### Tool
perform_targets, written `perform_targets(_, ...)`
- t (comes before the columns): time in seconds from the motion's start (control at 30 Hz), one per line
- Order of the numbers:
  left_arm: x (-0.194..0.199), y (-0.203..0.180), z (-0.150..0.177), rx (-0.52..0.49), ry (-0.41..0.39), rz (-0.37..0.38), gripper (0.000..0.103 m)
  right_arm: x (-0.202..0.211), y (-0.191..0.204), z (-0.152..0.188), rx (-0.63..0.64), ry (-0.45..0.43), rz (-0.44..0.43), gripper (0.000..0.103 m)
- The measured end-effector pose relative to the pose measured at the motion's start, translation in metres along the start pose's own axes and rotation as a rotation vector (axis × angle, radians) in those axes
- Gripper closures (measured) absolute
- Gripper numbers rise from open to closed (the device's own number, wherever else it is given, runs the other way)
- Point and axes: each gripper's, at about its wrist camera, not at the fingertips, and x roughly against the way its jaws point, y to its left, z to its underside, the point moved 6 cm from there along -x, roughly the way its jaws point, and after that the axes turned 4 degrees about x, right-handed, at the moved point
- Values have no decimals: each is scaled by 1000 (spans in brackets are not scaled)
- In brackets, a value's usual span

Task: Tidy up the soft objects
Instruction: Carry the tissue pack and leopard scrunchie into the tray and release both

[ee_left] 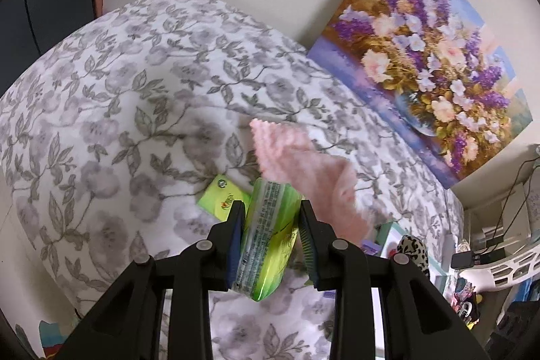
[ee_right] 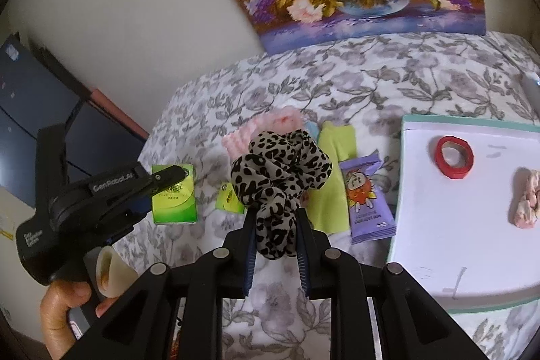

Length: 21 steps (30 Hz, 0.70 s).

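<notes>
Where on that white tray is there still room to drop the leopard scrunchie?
The white tray is mostly bare: its near half, below the red tape roll and left of the pink scrunchie, lies open. The bedspread beside it is crowded with the purple snack packet, yellow-green cloth and green tissue packs.

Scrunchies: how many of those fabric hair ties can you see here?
2. The leopard-print scrunchie is pinched in the right gripper; the pink scrunchie lies on the white board. Others could be hidden under the cloths.
</notes>
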Motion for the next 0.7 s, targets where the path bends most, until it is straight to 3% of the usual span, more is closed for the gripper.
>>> perform_targets(0.37,2,-52,25,-106,34,59,70,22,-30,-11,-55,-61,34,81)
perform_targets(0.5,-2,-89,46,-191,70,98,70,25,-73,-12,-129,-55,164,81)
perform_targets(0.7,-12,-139,85,-322,123,137,70,41,-142,-10,-266,-50,273,81)
